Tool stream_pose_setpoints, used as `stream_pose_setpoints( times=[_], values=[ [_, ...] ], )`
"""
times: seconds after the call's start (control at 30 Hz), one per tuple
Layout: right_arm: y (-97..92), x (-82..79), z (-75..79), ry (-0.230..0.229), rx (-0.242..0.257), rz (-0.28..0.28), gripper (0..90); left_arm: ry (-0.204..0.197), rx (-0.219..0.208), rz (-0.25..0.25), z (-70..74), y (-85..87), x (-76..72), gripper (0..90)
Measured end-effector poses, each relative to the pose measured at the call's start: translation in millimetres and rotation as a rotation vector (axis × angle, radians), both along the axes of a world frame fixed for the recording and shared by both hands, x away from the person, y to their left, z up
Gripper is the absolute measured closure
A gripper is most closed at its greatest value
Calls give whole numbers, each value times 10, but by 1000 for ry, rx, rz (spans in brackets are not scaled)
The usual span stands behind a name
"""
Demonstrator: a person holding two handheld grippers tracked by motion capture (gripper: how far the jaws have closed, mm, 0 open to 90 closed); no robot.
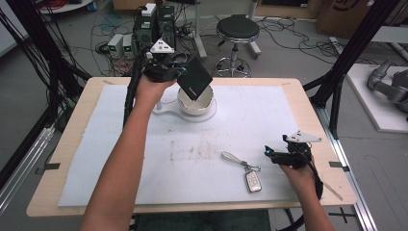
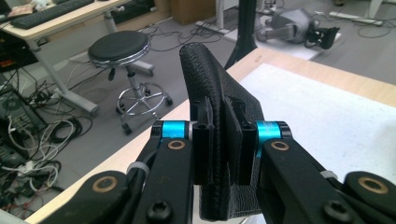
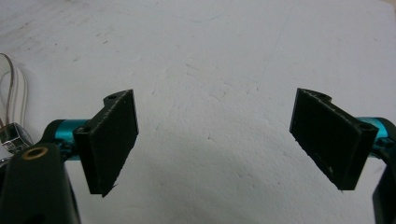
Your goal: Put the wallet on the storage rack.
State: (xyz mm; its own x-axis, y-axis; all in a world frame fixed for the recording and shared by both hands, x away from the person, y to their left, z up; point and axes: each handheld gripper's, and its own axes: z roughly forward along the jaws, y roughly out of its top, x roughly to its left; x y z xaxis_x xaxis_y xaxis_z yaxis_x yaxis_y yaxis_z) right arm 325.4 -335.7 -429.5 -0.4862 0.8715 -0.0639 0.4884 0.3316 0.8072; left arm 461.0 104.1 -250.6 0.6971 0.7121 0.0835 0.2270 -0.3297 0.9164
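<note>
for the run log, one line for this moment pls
left gripper: shut on black wallet above white bowl | right gripper: open, empty

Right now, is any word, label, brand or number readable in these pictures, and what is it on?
None can be read.
Black wallet held by the left tongs: a small pale mark, too blurred.
Car key fob: buttons, too small.
Cardboard box behind the table: a dark printed sign, cut off.

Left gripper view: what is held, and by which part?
The left hand-held gripper pinches a black wallet near its lower edge; the right hand-held gripper holds nothing.
</note>
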Motion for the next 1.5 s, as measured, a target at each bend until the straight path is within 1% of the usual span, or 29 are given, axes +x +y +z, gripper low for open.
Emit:
stream_pose_setpoints(
  times=[0.1, 0.13, 0.17, 0.23, 0.27, 0.3, 0.37, 0.47, 0.63, 0.73, 0.83, 1.0, 1.03, 1.07, 1.23, 1.33, 1.5],
  values=[
    [-11, 6, -7, 1, 0, -2, 154, 4, 13, 15, -50, -8, 53, 816],
    [-14, 6, -7, 3, 0, -3, 154, 10, 22, 21, -100, -20, 87, 816],
    [-14, 6, -7, 3, 0, -3, 154, 10, 22, 21, -100, -20, 87, 816],
    [-22, 7, -7, 2, 0, -7, 154, 13, 35, 33, -156, -39, 111, 816],
    [-29, 10, -9, 0, 0, -6, 154, 20, 52, 40, -214, -55, 133, 816],
    [-29, 10, -9, 0, 0, -6, 154, 20, 52, 40, -214, -55, 133, 816],
    [-31, 12, -11, 1, 1, -6, 154, 24, 68, 48, -266, -70, 151, 815],
    [-32, 13, -19, 2, -2, -6, 154, 25, 74, 60, -335, -93, 169, 815],
    [-29, 15, -23, 8, -1, -5, 154, 32, 94, 73, -405, -140, 200, 815],
    [-27, 15, -23, 6, -2, -4, 154, 32, 116, 83, -446, -153, 232, 815],
    [-29, 10, -24, 7, -1, -6, 154, 38, 116, 89, -495, -151, 257, 815],
    [-35, 11, -30, 9, -3, -8, 154, 44, 129, 99, -603, -165, 286, 814],
    [-36, 11, -31, 10, -2, -9, 154, 45, 132, 94, -622, -170, 293, 814],
    [-36, 11, -31, 11, -3, -9, 154, 34, 131, 103, -642, -182, 292, 814],
    [-29, 11, -34, 9, -8, -7, 154, 24, 134, 115, -676, -179, 306, 813],
    [-23, 11, -34, 11, -5, -8, 154, 14, 151, 122, -678, -188, 302, 813],
    [-20, 11, -35, 11, -7, -7, 154, 5, 164, 129, -668, -215, 307, 813]
  ],
)
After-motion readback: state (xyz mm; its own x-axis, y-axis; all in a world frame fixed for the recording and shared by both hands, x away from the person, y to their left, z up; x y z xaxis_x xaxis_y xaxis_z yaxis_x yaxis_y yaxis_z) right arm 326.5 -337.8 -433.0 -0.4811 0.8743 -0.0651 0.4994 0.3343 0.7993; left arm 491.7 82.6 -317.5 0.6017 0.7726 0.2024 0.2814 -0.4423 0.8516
